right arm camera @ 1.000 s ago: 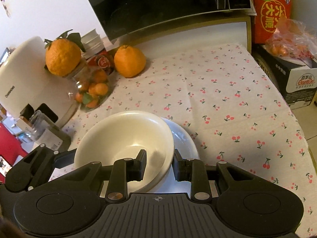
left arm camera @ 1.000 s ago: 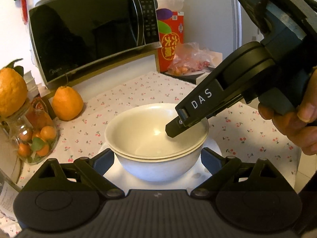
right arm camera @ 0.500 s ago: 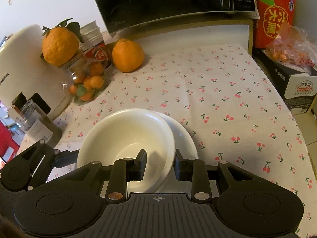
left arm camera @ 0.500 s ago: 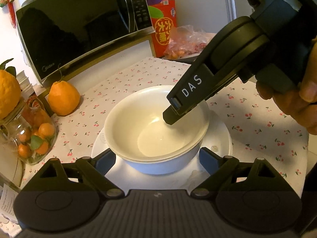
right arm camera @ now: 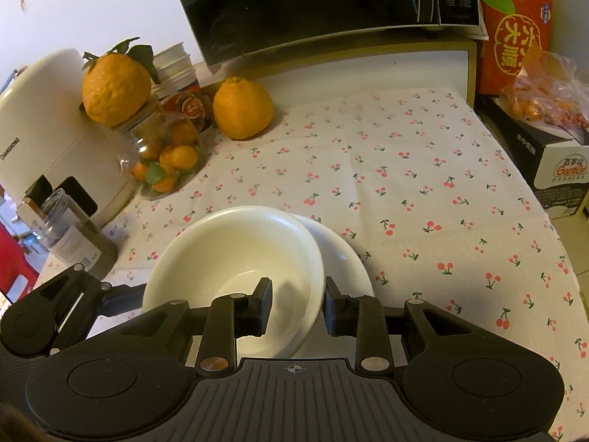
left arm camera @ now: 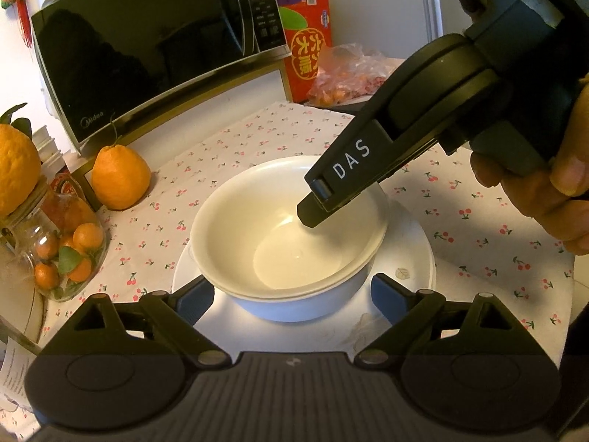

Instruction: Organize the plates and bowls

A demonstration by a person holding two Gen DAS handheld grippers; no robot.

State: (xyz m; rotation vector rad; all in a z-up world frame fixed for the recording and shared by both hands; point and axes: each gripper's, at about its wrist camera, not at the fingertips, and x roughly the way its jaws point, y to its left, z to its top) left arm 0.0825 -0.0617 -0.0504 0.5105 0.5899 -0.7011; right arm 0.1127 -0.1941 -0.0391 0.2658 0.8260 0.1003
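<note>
Clearly, several words could be read: "DAS" stood in white letters on the finger of the right gripper [right arm camera: 296,304] as seen from the left wrist, and "Midea" was printed at the lower corner of the black microwave [left arm camera: 154,48]. A red carton [right arm camera: 515,29] with yellow Chinese characters stood to the right of the microwave, and a box [right arm camera: 559,169] marked "GamEn" lay at the right edge of the cherry-print tablecloth [right arm camera: 423,184]. The white appliance [right arm camera: 44,140] at the left carried dark lettering that was too small to read surely.

The two nested white bowls [left arm camera: 287,235] stood on a white plate [left arm camera: 412,269] at the near side of the cloth. The right gripper was closed on the rim of the upper bowl, one pad inside and one pad outside. The left gripper [left arm camera: 292,294] was spread wide, its blue pads on both sides of the lower bowl and apart from it.

Two large oranges [right arm camera: 243,108] and a glass jar of small citrus fruit [right arm camera: 165,158] crowded the left edge. The middle and right of the cloth offered open room.
</note>
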